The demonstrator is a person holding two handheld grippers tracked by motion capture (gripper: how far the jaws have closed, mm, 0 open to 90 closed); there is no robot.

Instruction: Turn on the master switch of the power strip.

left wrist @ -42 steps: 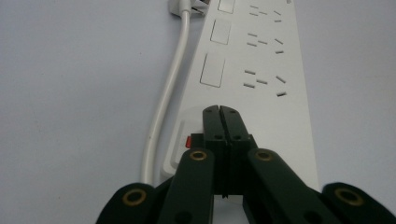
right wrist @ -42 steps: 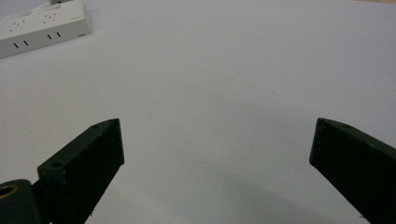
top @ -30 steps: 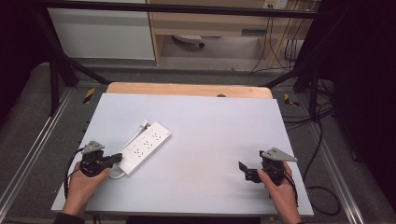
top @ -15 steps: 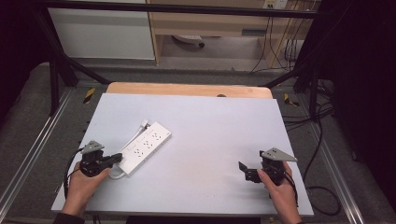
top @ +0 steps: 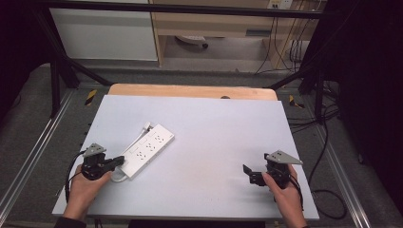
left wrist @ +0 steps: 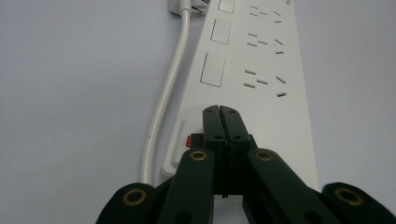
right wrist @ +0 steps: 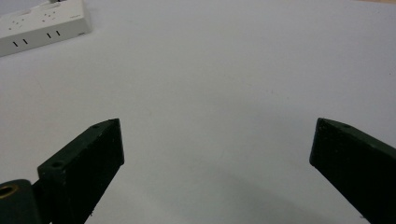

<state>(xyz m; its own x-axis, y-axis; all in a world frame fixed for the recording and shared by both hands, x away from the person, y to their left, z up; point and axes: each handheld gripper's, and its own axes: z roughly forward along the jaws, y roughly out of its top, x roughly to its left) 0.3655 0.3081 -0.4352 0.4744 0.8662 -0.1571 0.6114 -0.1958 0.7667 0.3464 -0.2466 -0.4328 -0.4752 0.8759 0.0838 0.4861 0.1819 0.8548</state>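
A white power strip (top: 146,150) lies slantwise on the left half of the white table (top: 214,137), its white cable (left wrist: 163,100) running along one side. My left gripper (top: 117,162) is shut, jaws pressed together, with the tips (left wrist: 220,112) over the near end of the power strip (left wrist: 252,79), beside its red switch (left wrist: 189,140). Whether the tips touch the strip I cannot tell. My right gripper (top: 250,174) rests open at the right front of the table, its fingers (right wrist: 91,158) wide apart over bare surface. The power strip (right wrist: 42,21) sits far off at the top left of the right gripper view.
A wooden board (top: 190,91) edges the table's far side. Metal rails (top: 28,156) flank the table, and black cables (top: 328,142) trail on the floor at the right. A white cabinet (top: 104,33) and a wooden shelf unit (top: 214,23) stand beyond.
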